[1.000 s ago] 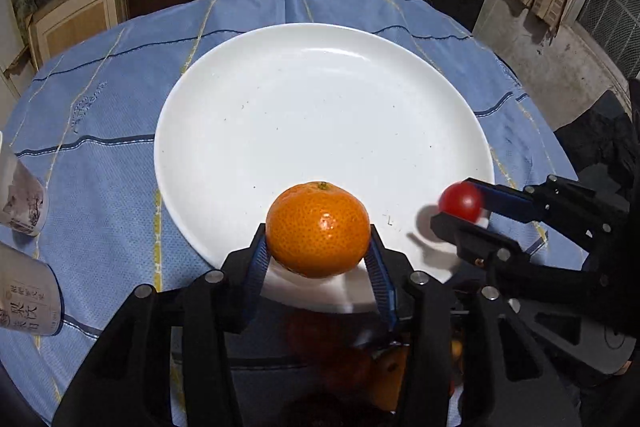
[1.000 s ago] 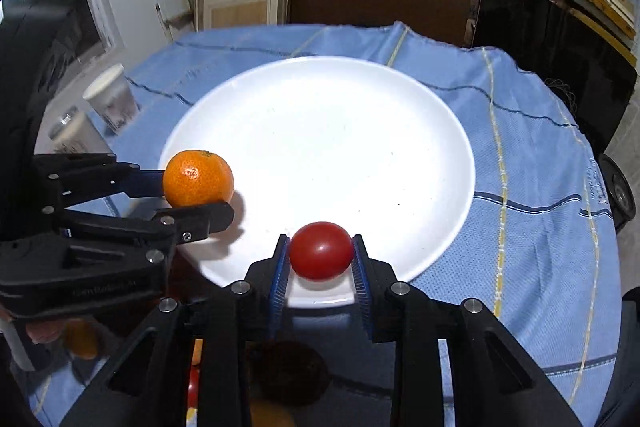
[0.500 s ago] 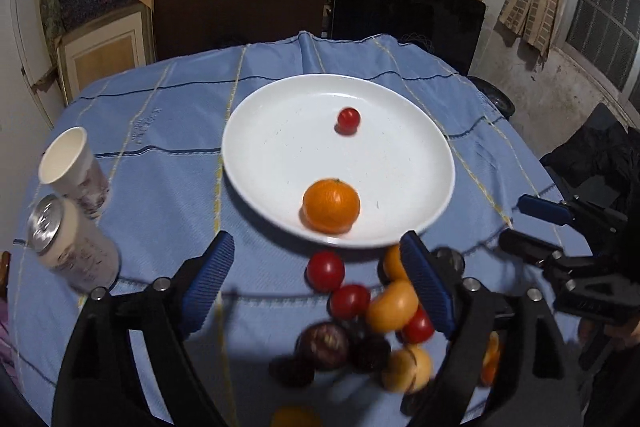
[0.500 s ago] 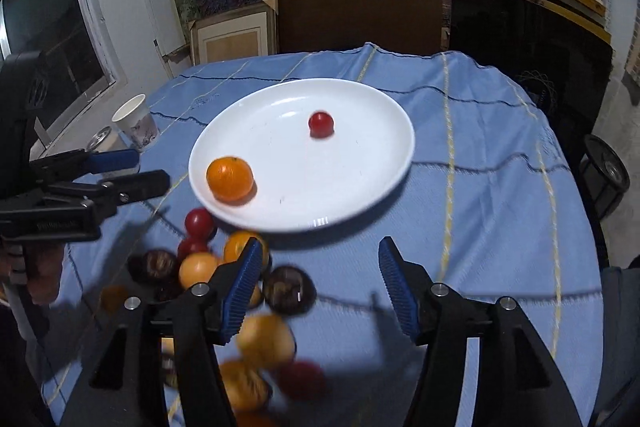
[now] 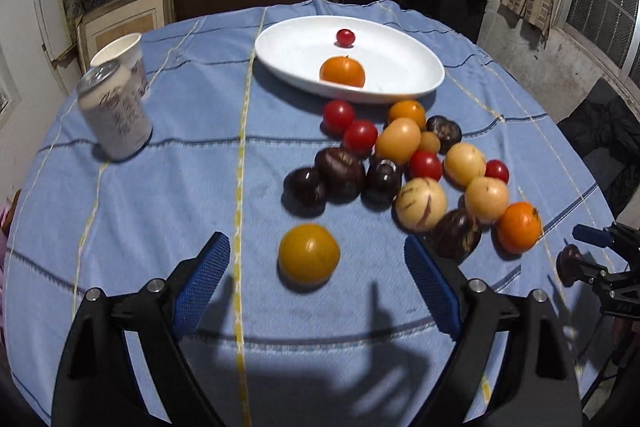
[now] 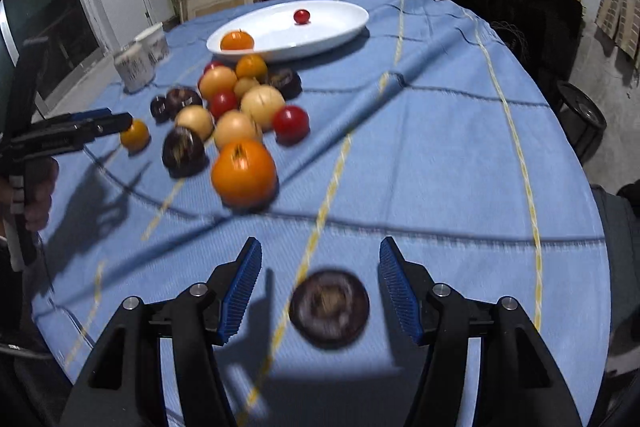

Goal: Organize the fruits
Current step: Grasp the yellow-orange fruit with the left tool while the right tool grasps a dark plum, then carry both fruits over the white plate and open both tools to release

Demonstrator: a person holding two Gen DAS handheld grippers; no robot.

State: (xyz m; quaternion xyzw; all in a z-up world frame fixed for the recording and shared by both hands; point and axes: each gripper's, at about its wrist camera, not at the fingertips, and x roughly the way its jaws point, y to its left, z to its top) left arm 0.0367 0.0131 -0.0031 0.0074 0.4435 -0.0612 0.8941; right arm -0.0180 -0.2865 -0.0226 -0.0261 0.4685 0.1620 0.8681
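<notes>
Blue-padded fingers spread, empty, each framing its next fruit on the counter.
Centre the left gripper [image 5: 316, 283] on the yellow fruit [image 5: 309, 254] and the right gripper [image 6: 320, 291] on the dark fruit [image 6: 329, 308]; squeeze gently, then carry them to the white plate [image 5: 416, 83].

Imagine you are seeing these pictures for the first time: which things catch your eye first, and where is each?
A heap of round red, orange, yellow and dark purple fruits lies mid-table on the blue striped cloth. Behind it, an oval white plate holds one orange mandarin and one small red tomato. Nearest, each open tool frames a stray fruit: the left tool a yellow-orange one, the right tool a dark purple one.
</notes>
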